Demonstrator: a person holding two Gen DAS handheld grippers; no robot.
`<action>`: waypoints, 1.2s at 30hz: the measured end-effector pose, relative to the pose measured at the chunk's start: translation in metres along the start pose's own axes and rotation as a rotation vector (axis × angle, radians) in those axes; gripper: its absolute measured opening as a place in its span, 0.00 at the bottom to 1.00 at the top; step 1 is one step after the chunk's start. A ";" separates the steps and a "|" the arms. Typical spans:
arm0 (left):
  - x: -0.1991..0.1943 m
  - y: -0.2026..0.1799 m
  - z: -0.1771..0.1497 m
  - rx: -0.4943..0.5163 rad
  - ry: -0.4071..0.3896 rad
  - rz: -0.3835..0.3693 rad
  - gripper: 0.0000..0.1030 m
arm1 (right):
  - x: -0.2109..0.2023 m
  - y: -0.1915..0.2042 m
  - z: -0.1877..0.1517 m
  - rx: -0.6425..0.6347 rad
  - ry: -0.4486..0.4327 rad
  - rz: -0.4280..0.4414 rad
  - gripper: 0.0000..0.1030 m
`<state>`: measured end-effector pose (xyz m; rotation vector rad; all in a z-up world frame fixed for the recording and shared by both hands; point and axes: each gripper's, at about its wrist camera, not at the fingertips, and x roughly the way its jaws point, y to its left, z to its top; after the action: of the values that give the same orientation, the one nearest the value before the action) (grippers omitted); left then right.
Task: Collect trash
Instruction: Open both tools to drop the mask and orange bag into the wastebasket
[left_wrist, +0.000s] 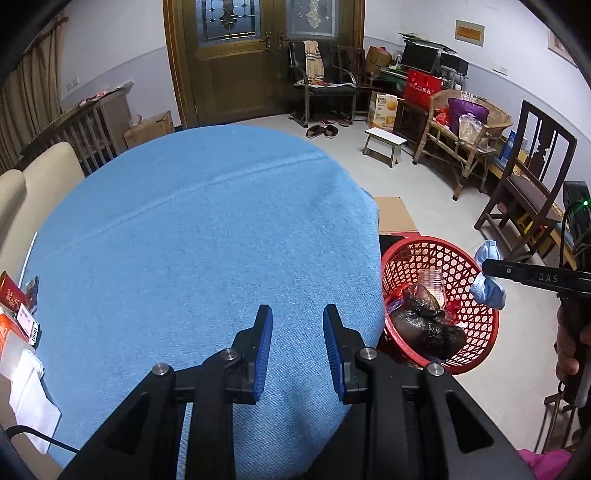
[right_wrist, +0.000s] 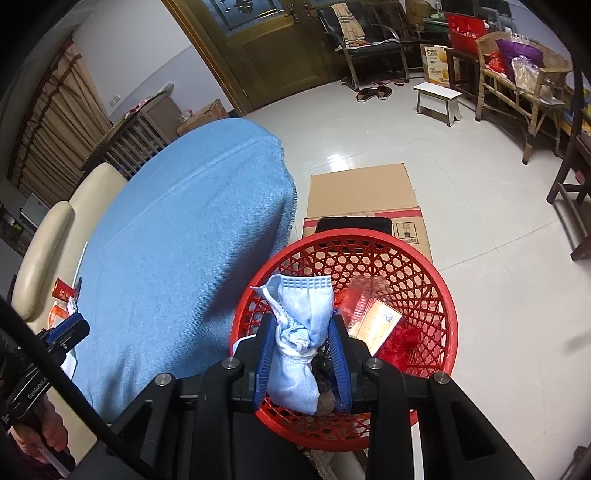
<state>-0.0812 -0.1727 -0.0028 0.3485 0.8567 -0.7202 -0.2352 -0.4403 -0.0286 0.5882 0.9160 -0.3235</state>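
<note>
Crumpled blue face mask (right_wrist: 297, 332), lower centre of the right wrist view, clamped between the blue pads of the right gripper (right_wrist: 303, 325); fingers narrow, pressing it from both sides. It hangs directly over the red basket (right_wrist: 448, 306), not yet dropped.

Basket sits on the floor just beside the blue-covered table (left_wrist: 192, 229). Already inside: a dark plastic bag (left_wrist: 424, 317), a clear wrapper with an orange label (right_wrist: 376, 321), some red scraps (so several pieces look collected).

Left gripper (left_wrist: 297, 314), bottom centre of its view, hovers over bare blue cloth; fingers slightly apart, nothing between them.

Left to do, as I judge it: release the mask. The small red and orange packets and white paper (left_wrist: 14, 317) at the table's far left edge may be trash too; cannot tell.
</note>
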 end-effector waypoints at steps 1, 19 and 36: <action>-0.001 0.000 0.000 0.002 -0.001 0.000 0.28 | -0.001 0.001 0.000 -0.002 -0.001 -0.003 0.31; -0.003 0.005 -0.004 -0.004 -0.014 0.034 0.42 | -0.002 -0.010 0.004 0.097 0.023 -0.044 0.66; -0.016 0.021 -0.003 -0.068 -0.031 0.151 0.62 | -0.022 0.050 0.007 -0.090 -0.124 0.009 0.66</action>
<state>-0.0747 -0.1491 0.0078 0.3363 0.8145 -0.5540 -0.2184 -0.4048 0.0096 0.4842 0.8043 -0.3052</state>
